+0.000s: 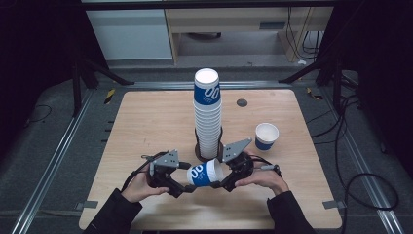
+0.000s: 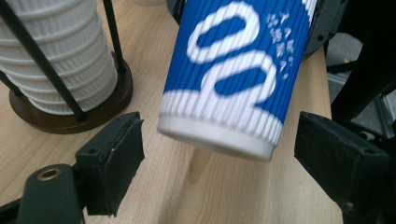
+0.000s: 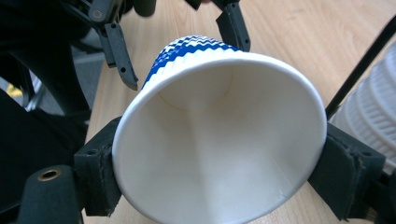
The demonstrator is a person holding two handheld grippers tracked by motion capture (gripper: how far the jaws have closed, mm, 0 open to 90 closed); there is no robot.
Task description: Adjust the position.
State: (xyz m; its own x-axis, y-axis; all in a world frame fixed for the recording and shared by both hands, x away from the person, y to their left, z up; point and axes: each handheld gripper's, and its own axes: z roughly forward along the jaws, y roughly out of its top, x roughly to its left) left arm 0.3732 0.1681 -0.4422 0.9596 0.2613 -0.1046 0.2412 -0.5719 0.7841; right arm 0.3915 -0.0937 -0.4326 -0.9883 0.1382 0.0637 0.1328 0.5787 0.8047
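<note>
The right gripper (image 3: 219,182) pinches a cup (image 3: 219,140) at its mouth, one pad pressed on each side of the rim. The left gripper (image 2: 219,154) stands spread, its pads clear of the cup's (image 2: 233,79) base, which hangs between them without touching either.

In the high view the cup (image 1: 204,174) lies on its side above the table (image 1: 146,122), base toward the left gripper (image 1: 182,187) and mouth toward the right gripper (image 1: 221,184), near the front edge. Just behind it rises the stack (image 1: 208,114) of cups in a holder (image 1: 197,148). A lone cup (image 1: 266,135) stands upright to the right, well apart from the rest.

The right gripper view looks straight into the white inside of the held cup, and past its rim catches the left gripper's jaws standing off the ribbed blue wall. The left gripper view gives the outside instead: blue ribbing, white loops, some small print too blurred to read, and the holder's (image 2: 70,116) dark round base and thin rods around the stack's (image 2: 60,60) lowest cups.

The stack (image 3: 369,112) is cut off at the right edge of the right gripper view. In the high view both grippers' pads are too small and dark to make out. The person's hands there are half hidden by the grippers.
</note>
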